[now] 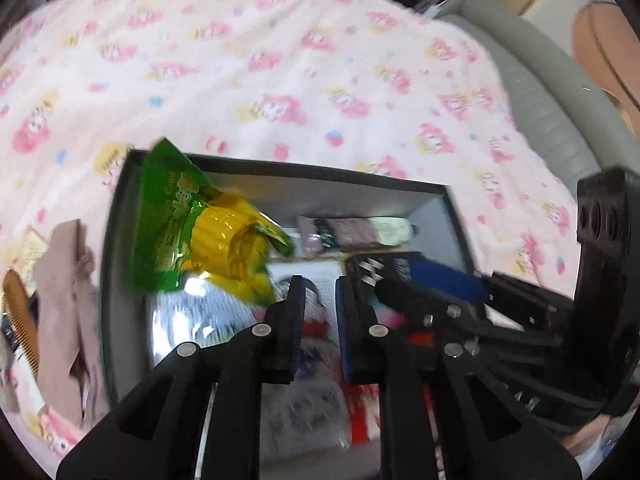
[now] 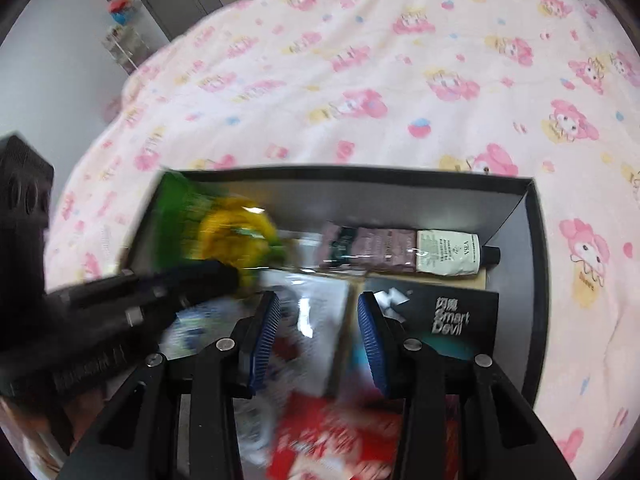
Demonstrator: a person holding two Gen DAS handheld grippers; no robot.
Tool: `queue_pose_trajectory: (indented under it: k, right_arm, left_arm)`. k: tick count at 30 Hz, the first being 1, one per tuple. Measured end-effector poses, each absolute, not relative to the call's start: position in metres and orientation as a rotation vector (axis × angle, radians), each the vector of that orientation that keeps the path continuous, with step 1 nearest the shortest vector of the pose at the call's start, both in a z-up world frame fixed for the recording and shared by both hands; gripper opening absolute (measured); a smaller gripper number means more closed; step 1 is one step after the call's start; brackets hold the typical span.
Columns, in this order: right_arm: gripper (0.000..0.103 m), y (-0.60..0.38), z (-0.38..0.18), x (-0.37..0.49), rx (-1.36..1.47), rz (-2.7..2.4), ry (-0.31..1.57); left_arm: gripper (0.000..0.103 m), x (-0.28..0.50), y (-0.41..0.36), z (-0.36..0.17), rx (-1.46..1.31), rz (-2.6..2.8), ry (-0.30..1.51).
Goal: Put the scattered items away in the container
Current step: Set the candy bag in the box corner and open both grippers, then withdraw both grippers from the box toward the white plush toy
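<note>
On the bed: a dark open box sits on a pink printed bedspread.
Left wrist view, left gripper: jaws nearly together with nothing between them, over the box.
Packet: a green-and-yellow packet at the box's far left corner; blurred, possibly not resting.
Outside the box: a comb, left.
Right wrist view, right gripper: jaws narrowly apart, empty.
Contents: a tube, a black carton.
</note>
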State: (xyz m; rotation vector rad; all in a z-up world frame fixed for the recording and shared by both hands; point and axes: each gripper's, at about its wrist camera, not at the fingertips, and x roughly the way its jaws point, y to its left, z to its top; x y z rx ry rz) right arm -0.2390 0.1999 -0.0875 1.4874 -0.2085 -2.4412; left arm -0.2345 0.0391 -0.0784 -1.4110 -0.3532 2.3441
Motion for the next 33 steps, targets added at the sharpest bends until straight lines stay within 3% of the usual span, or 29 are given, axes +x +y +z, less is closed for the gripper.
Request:
queue_pose_trajectory:
  k: [12, 30, 33]
  right_arm:
    - [0.038, 0.199, -0.039, -0.11, 1.318, -2.536, -0.336]
    - [0.038, 0.1, -0.014, -0.041, 1.203, -2.452, -0.096]
    - [0.038, 0.075, -0.021, -0.042, 1.214, -2.381, -0.084]
  left_arm:
    - [0.017, -0.118, 0.043, -0.022, -1.257, 2.319, -0.258]
    - [0.017, -0.027, -0.054, -0.01, -1.264, 2.433, -0.38]
    - [0.024, -0.018, -0.08, -0.018, -1.295, 2.461, -0.424]
